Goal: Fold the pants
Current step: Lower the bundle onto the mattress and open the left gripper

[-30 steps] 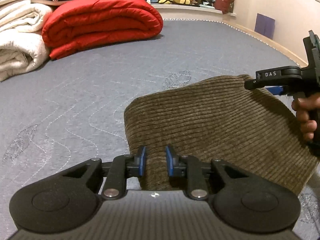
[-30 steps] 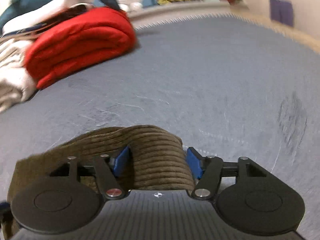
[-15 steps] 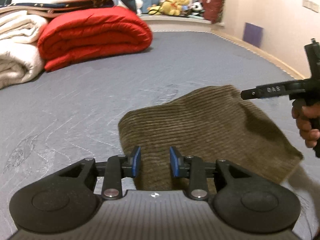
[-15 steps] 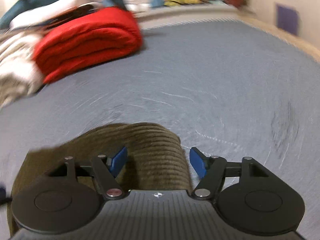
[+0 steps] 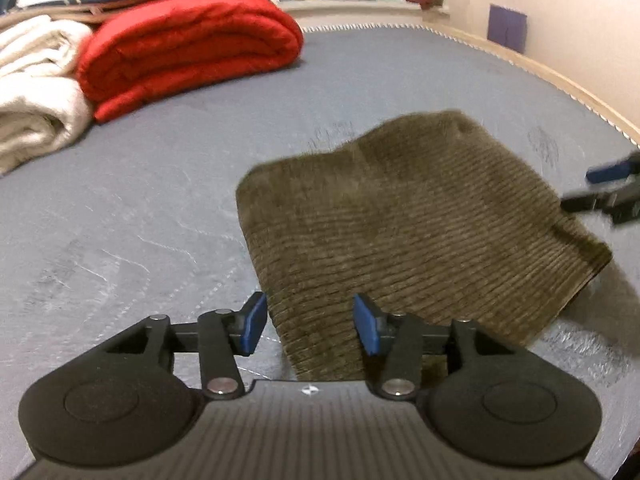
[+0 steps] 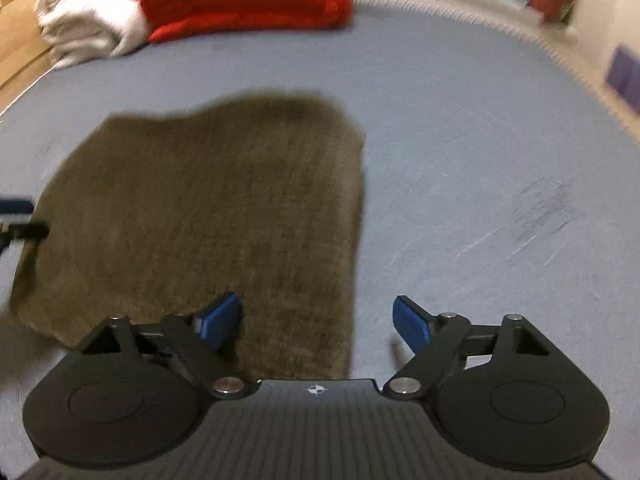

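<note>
The pants (image 5: pixel 408 232) lie folded flat on the bed (image 5: pixel 160 200). My left gripper (image 5: pixel 308 324) has just been opening, its fingers apart over the near edge, gripping nothing. My right gripper (image 6: pixel 318 322) has opened wide, seemingly clear of the cloth. Only its blurred view shows the pants' right edge.

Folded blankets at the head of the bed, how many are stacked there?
2 clearly: a red quilt and a white blanket beside it on its left. More layers lie on top, too blurred to count.
</note>
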